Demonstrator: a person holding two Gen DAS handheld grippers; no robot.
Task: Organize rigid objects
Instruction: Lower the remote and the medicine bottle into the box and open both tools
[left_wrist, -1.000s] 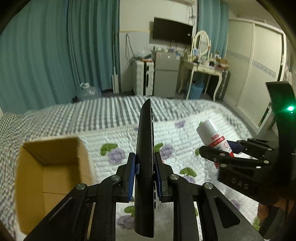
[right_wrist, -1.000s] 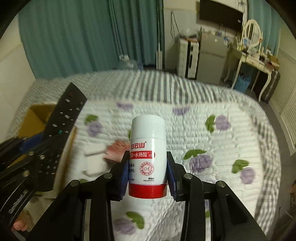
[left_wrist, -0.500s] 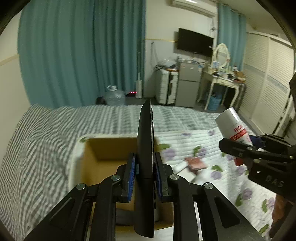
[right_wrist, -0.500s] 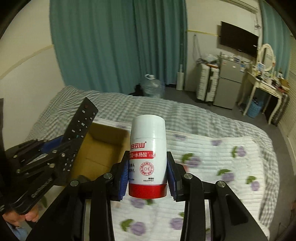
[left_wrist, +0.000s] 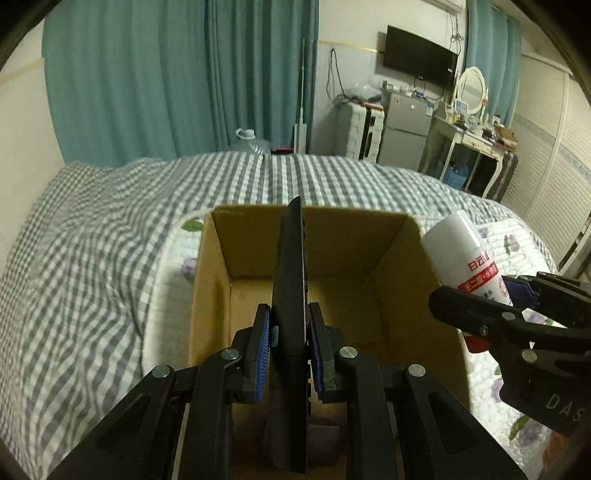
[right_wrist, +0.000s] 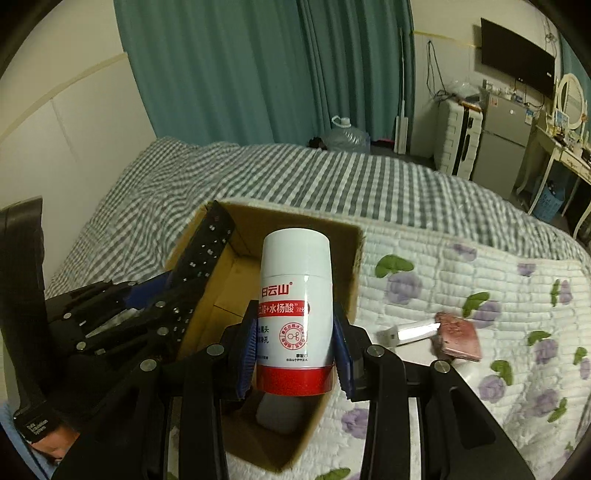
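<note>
My left gripper (left_wrist: 289, 336) is shut on a black remote control (left_wrist: 290, 295), held on edge above the open cardboard box (left_wrist: 391, 236). The remote (right_wrist: 201, 258) and the left gripper (right_wrist: 155, 291) also show in the right wrist view, over the box's left side. My right gripper (right_wrist: 295, 347) is shut on a white bottle with a red band (right_wrist: 295, 295), held upright over the box's (right_wrist: 354, 266) right wall. The bottle (left_wrist: 461, 254) and right gripper (left_wrist: 517, 302) show at the right in the left wrist view. A pale object (right_wrist: 277, 413) lies inside the box.
The box sits on a bed with a grey checked cover (left_wrist: 92, 258) and a floral quilt (right_wrist: 461, 280). A pink wallet-like item (right_wrist: 460, 339) and a white flat object (right_wrist: 410, 330) lie on the quilt right of the box. Curtains and furniture stand beyond the bed.
Both grippers have swung left and nearer to the box with their loads. The remote now hangs over the box's opening and the bottle over its right wall.
</note>
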